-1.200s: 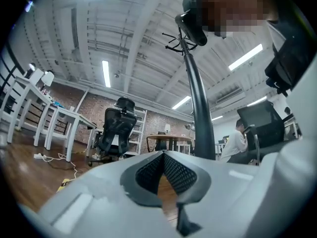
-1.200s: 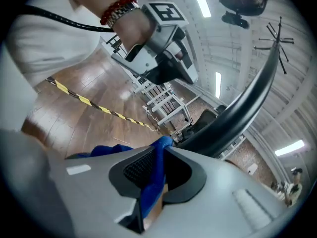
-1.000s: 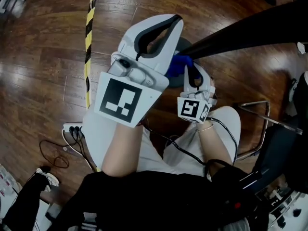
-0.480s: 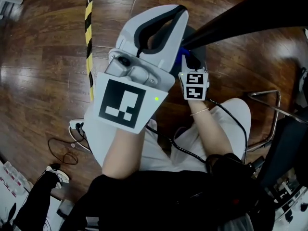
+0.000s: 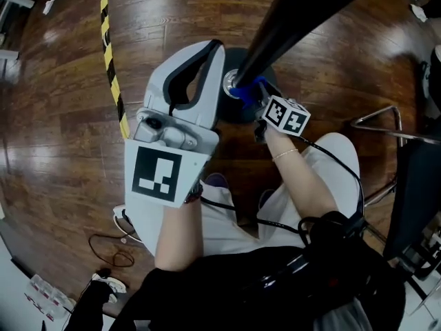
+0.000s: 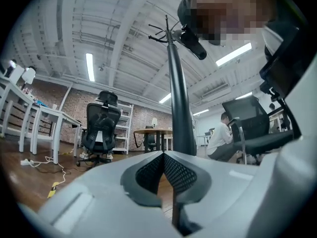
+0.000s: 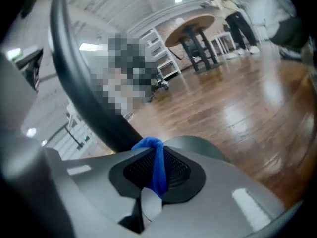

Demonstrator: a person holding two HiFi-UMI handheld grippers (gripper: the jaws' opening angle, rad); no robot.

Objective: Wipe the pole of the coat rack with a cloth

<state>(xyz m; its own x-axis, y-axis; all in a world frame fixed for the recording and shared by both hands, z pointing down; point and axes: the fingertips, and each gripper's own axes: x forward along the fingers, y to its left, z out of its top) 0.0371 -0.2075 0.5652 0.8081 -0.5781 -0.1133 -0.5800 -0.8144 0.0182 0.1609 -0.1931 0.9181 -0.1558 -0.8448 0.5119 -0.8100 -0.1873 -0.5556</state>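
Right gripper (image 7: 156, 155) jaws pinch the cloth (image 7: 158, 170) against the pole (image 7: 84, 93) just ahead, wiping apparently at its low end; left gripper (image 6: 163, 157) jaws closed, empty.

We look steeply down from head height onto the wood floor (image 5: 62, 116), while our left gripper view tilts up from low toward the ceiling (image 6: 124, 33) and our right gripper view sits close above the floor, all three sharing the dark pole (image 5: 289, 19).

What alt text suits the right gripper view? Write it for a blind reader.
The right tool is shut on a blue cloth, held against the black coat rack pole just above its round base. Glossy wooden floor stretches behind.
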